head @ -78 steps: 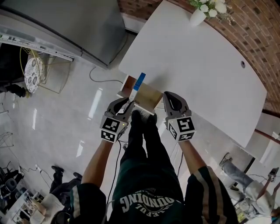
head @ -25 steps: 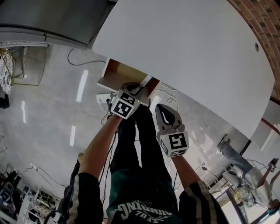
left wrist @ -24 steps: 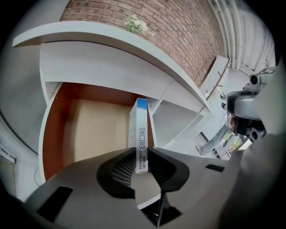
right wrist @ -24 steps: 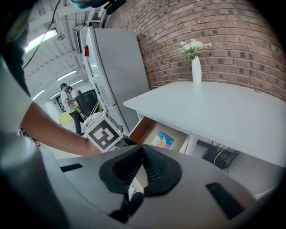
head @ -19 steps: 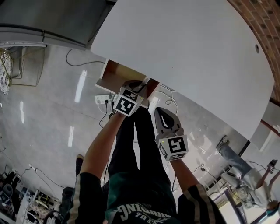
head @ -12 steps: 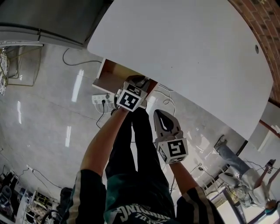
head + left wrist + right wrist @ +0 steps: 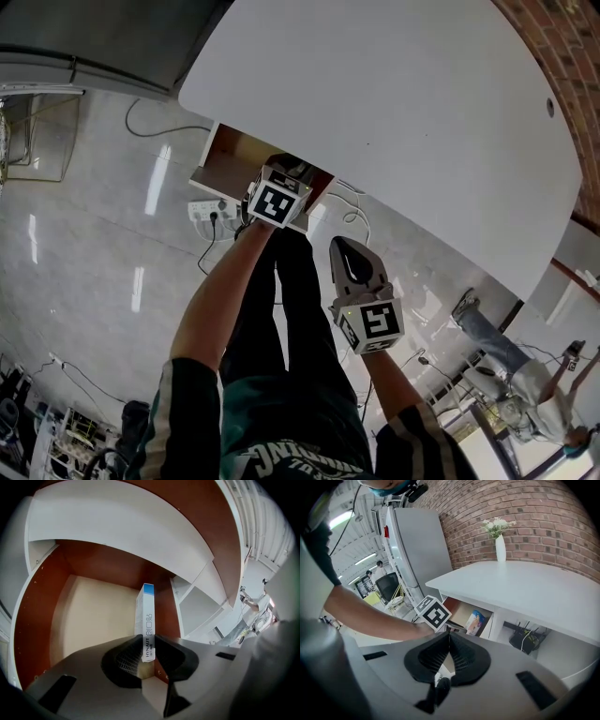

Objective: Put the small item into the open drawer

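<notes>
White with a blue end, the small box (image 7: 147, 620) sits pinched by its lower part between the jaws of the left gripper (image 7: 148, 645), which are closed tight on its two broad faces (the print on its narrow edge reads HYNAUT). The box points away from the gripper into the open drawer (image 7: 92, 610), over the pale bottom and close to the reddish-brown right wall; whether its far end touches the bottom cannot be told. From the head view the left gripper reaches into the drawer, which is pulled out from under the edge of the white counter (image 7: 403, 103).

The right gripper (image 7: 351, 259) hangs lower and nearer the person's body, well apart from the drawer, over the glossy floor (image 7: 103, 244). Its jaws are pressed together with nothing between them. Its own view looks across at the marker cube on the left gripper, with a white vase of flowers (image 7: 500, 545) on the counter against a brick wall (image 7: 534, 513).
</notes>
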Demonstrator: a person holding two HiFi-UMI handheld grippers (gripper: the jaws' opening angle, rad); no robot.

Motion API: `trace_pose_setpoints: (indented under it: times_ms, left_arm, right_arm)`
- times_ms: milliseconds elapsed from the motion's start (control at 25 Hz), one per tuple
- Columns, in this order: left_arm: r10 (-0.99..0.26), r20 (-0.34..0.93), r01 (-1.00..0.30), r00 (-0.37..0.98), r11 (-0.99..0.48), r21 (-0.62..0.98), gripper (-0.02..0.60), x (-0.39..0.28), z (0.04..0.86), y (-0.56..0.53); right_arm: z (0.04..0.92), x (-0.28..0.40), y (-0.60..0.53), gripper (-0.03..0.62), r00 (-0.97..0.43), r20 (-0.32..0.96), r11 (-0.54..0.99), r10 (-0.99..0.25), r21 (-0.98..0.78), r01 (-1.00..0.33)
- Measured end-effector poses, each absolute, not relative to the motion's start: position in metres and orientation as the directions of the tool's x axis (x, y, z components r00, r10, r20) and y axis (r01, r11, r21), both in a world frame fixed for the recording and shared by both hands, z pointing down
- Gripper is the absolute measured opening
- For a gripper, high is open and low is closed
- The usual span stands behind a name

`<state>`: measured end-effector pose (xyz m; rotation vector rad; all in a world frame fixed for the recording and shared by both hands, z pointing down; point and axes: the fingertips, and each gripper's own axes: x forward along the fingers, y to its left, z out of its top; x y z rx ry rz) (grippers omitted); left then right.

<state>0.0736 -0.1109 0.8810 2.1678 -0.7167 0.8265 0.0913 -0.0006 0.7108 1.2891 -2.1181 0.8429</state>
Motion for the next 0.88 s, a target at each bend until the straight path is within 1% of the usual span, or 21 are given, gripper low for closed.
trace_pose_setpoints:
  times_ms: [280, 520, 800, 880]
  left_arm:
    - [-0.245, 0.735, -0.688, 0.632, -0.613, 0.388, 0.094, 0.075, 0.879, -0.115]
    - [-0.281, 0.737, -0.728, 0.614, -0.562, 0.392, 0.094, 0.061, 0.882, -0.125]
    - [-0.319, 0.756, -0.778, 0.572, -0.503, 0.377, 0.092, 0.039, 0.893, -0.137]
    - [-0.327, 0.77, -0.795, 0.547, -0.49, 0.357, 0.046, 0.033, 0.894, -0.14]
  right_arm:
    - [0.714, 0.089, -0.001, 0.025, -0.409, 0.709, 0.329, -0.575, -0.257, -0.909]
    - [0.722, 0.087, 0.0, 0.025, -0.41, 0.719, 0.326, -0.562, -0.263, -0.908]
    - [0.723, 0.08, -0.006, 0.025, -0.424, 0.702, 0.334, -0.572, -0.273, -0.902]
    - [0.726, 0.082, -0.003, 0.025, -0.428, 0.708, 0.349, -0.561, -0.267, -0.898]
